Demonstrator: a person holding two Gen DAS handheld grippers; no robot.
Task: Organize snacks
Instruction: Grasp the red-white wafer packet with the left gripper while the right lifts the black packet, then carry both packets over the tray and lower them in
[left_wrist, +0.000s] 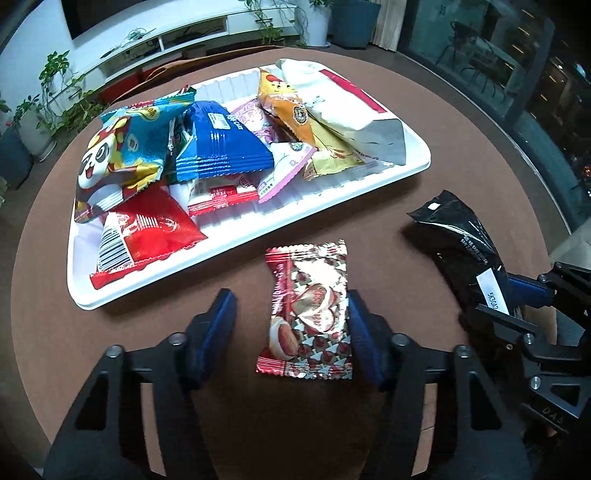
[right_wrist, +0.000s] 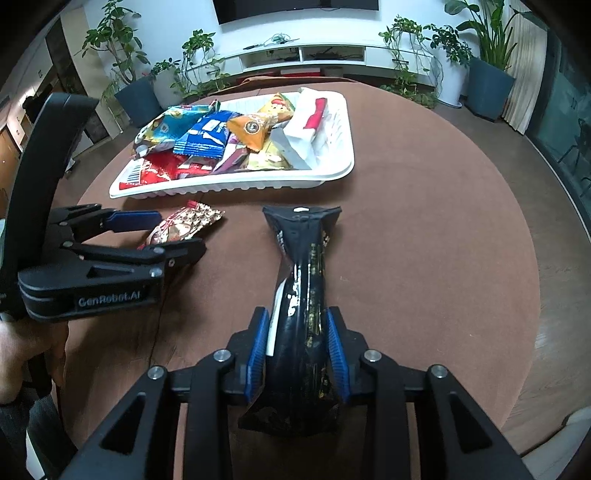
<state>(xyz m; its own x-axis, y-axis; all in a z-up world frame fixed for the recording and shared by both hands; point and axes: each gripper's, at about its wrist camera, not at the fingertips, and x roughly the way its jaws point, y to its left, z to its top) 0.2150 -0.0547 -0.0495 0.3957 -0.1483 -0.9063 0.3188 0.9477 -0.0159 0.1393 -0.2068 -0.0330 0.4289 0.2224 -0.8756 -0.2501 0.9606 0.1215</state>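
Most snacks already sit in the tray (left_wrist: 406, 173), w/ two left on the worktop (right_wrist: 424, 258): our left tongs (left_wrist: 291, 317) straddle the red pack (left_wrist: 306, 314), not yet pinching, right tongs (right_wrist: 297, 350) pinch the black bag (right_wrist: 303, 280).

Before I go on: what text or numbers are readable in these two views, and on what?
"GenRobot.AI": side of the left hand-held gripper.
"DAS": body of the right hand-held gripper.
"5K30..." (cut off): white sticker on the black packet.
Print on the heart-pattern packet and on the packets in the white tray: too small or blurred to read.
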